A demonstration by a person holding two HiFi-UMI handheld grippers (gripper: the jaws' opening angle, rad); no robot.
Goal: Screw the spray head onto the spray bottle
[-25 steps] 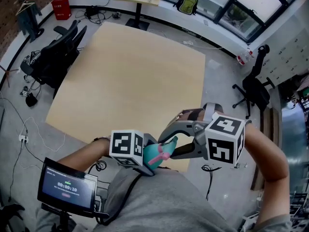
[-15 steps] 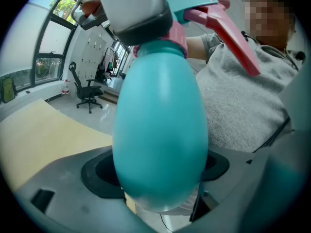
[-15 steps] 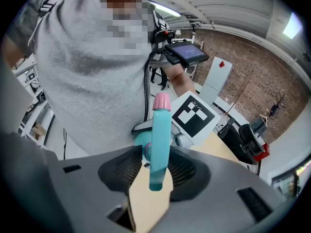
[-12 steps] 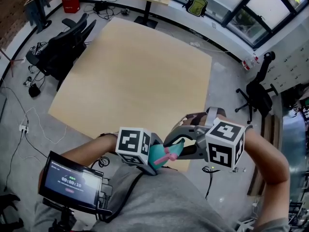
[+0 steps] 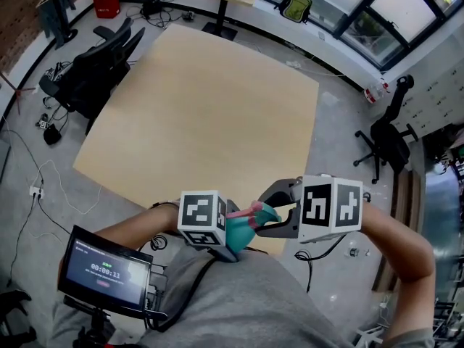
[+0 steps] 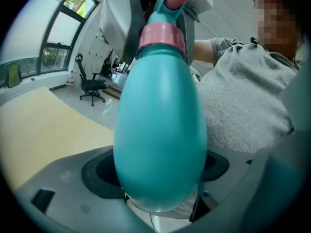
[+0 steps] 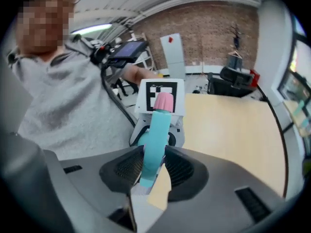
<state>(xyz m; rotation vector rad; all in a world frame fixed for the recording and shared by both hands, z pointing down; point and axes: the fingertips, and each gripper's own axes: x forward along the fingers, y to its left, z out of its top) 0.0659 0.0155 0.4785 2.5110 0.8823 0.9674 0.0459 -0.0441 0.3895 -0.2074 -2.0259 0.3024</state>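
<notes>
Currently: left gripper (image 6: pixel 159 171) jaws stand wide, pressed on the belly of the teal spray bottle (image 6: pixel 160 115). Right gripper (image 7: pixel 154 168) jaws are closing, the spray head (image 7: pixel 158 130) between them, sitting on the bottle's pink collar (image 6: pixel 162 35) ahead of the left jaws. The desk (image 5: pixel 210 114) lies beyond both.

small screen (image 5: pixel 105 270) by the person's chest, timer reading 00:00:11

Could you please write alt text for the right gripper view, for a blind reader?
The right gripper has its jaws closing on a teal plastic spray head with a pink end. Behind are a black-and-white marker cube, a tan wooden table and a person in grey.
</notes>
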